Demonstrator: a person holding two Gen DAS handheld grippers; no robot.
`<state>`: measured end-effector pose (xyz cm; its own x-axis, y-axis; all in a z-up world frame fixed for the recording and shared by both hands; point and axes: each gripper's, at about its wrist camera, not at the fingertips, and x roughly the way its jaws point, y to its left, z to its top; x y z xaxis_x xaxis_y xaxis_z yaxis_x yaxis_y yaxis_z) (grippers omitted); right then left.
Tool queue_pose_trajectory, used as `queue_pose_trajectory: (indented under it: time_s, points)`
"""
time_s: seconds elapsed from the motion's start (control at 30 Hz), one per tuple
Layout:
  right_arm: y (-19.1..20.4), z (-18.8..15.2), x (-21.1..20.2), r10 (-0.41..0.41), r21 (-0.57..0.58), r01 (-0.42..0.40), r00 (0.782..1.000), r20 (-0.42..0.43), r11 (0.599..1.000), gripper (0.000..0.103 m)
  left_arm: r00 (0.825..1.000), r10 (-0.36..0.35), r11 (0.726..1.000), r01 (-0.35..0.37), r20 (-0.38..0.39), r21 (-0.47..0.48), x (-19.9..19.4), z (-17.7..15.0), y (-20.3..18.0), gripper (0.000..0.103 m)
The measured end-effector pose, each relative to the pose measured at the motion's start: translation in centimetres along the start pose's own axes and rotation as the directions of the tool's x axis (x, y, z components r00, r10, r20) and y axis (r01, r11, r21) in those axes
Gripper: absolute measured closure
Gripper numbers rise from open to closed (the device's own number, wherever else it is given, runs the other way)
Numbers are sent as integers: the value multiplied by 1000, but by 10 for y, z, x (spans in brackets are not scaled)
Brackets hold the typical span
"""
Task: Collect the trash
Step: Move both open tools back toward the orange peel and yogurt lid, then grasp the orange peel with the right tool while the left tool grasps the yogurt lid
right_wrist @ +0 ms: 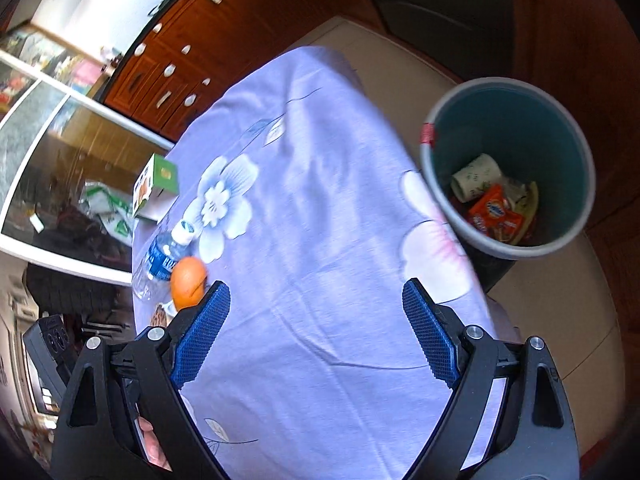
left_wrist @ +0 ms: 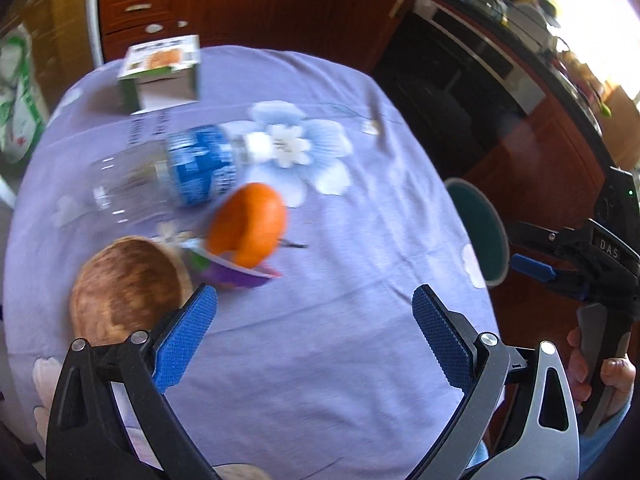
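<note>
I count one plastic bottle [left_wrist: 172, 172], one orange [left_wrist: 250, 224] and one carton [left_wrist: 162, 68] on my lavender tablecloth [left_wrist: 320, 340]. The bottle lies flat beside the orange, cap toward the carton's side (label unreadable). Left gripper [left_wrist: 314, 312] and right gripper [right_wrist: 316, 308] both gape wide, empty. One bin [right_wrist: 508, 168] stands beyond the cloth's edge.

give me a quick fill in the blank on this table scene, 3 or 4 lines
1. The clear plastic bottle with the blue label lies on its ____.
2. The round orange fruit sits between that bottle and the brown ____ bowl.
3. The grey bin with the teal inside holds trash and stands on the ____, off the lilac flowered tablecloth.
4. Both tools, left and right, are ____.

Missing: side; wooden; floor; open
</note>
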<state>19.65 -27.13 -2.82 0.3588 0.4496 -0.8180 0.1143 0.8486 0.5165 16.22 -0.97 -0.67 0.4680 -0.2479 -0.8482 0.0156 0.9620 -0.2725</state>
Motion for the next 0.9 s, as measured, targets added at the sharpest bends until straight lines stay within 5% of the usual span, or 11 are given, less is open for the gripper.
queue_pose_trajectory:
  time_s: [0.47, 0.9]
  points:
    - [125, -18, 81, -8, -205, -17, 993, -122, 979, 19, 994, 106, 976, -97, 35, -195, -30, -27, 137, 5]
    - [175, -23, 149, -44, -270, -10, 981, -191, 963, 25, 996, 87, 980, -90, -24, -179, -10, -34, 160, 5]
